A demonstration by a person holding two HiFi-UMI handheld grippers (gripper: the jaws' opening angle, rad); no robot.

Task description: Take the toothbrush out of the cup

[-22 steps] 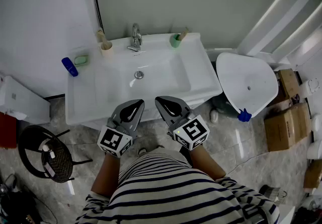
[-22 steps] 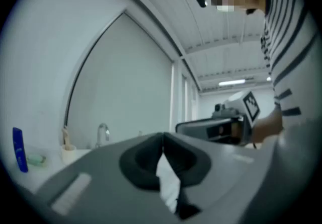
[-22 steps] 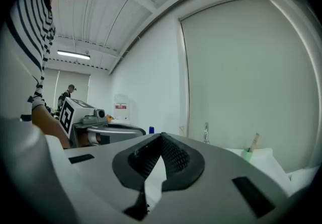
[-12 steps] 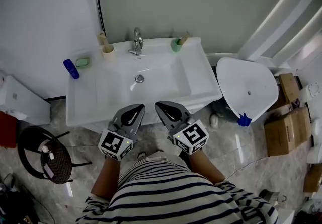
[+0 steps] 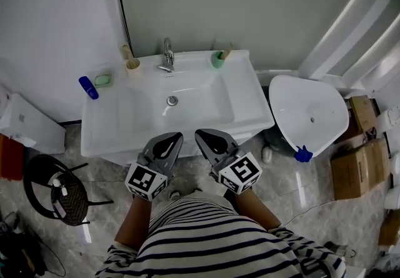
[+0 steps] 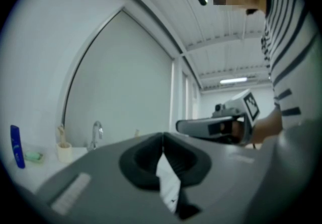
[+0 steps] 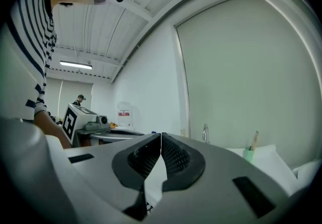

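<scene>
A green cup [image 5: 217, 60] with a wooden-handled toothbrush [image 5: 226, 53] stands at the back right of the white sink [image 5: 112, 133]; the right gripper view shows the cup [image 7: 248, 154] far off. A cream cup [image 5: 132, 68] with a brush stands at the back left, also seen as the cream cup [image 6: 64, 151]. My left gripper [image 5: 172, 137] and right gripper [image 5: 200, 134] hover side by side just in front of the sink's near edge. Both are shut and hold nothing.
A chrome faucet [image 5: 167, 55] stands at the sink's back middle. A green soap dish [image 5: 102, 80] and a blue bottle [image 5: 87, 87] sit at the left. A white toilet [image 5: 309, 114] is to the right, cardboard boxes [image 5: 356, 164] beyond it, a black wire stool [image 5: 59, 189] at the left.
Both grippers have slid slightly toward me and lower in the head view, while the sink has shifted a little down the frame. Jaws stay shut.
</scene>
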